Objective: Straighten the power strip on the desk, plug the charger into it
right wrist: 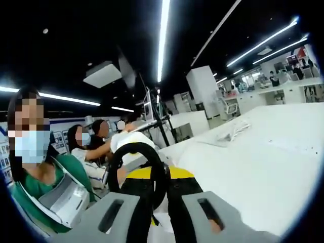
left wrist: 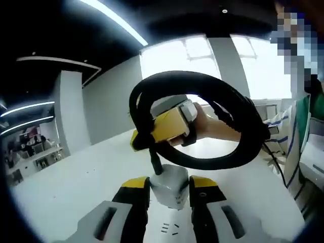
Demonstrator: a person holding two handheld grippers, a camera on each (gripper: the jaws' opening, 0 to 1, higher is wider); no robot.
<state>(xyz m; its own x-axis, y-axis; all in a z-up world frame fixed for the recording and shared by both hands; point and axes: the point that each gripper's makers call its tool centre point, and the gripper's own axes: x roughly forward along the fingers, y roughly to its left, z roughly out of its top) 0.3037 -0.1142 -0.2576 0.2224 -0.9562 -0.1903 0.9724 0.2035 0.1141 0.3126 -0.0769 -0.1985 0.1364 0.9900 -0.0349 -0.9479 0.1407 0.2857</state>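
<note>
The work stands at the first step, straightening the power strip, and the charger is not yet in play. In the left gripper view the left tongs (left wrist: 169,195) rise from the bottom centre of the frame and are closed on the white end of the power strip (left wrist: 169,188), which sits pinched between the two yellow-tipped jaws, lifted above the white desk (left wrist: 76,187). From that end the black cable (left wrist: 202,162) climbs into a large loop across the middle of the frame. The right tongs (left wrist: 162,127) show inside the loop, held by a hand (left wrist: 215,126), touching the cable on the loop's left side. In the right gripper view the same cable arcs just above the right tongs' jaws at lower centre, with a strand running down between them; I cannot tell whether they clamp it or merely cradle it. The next move, as I judge it, calls for uncoiling the loop and laying the strip flat and square on the desk, sockets upward, before fetching the charger.
</note>
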